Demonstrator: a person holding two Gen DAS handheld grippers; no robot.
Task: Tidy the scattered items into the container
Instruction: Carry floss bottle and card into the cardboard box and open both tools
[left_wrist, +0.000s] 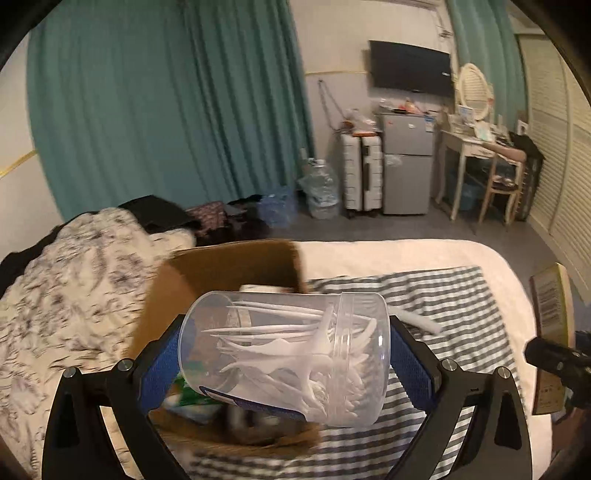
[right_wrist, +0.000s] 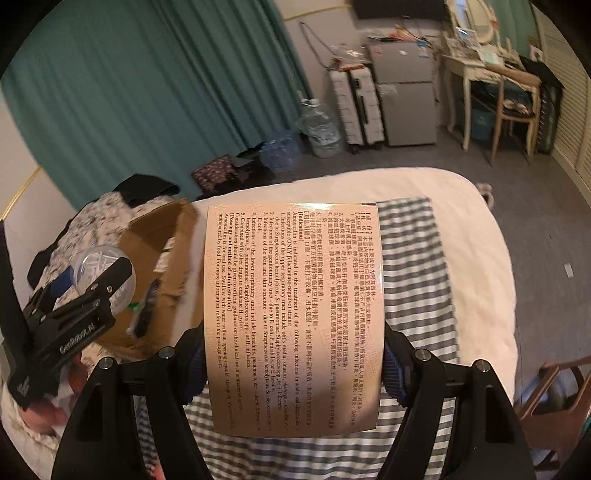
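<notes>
My left gripper is shut on a clear plastic jar of white floss picks, held sideways between the blue pads. It hangs above the open cardboard box, which holds a green-and-white packet among other items. My right gripper is shut on a tan medicine box with printed text, held over the grey-striped cloth to the right of the cardboard box. In the right wrist view the jar in the left gripper sits at the left. The medicine box shows at the left view's right edge.
The box and cloth lie on a white bed, with a floral quilt to the left. A wooden chair stands by the bed's right side. Across the floor are a water jug, suitcase, small fridge and desk.
</notes>
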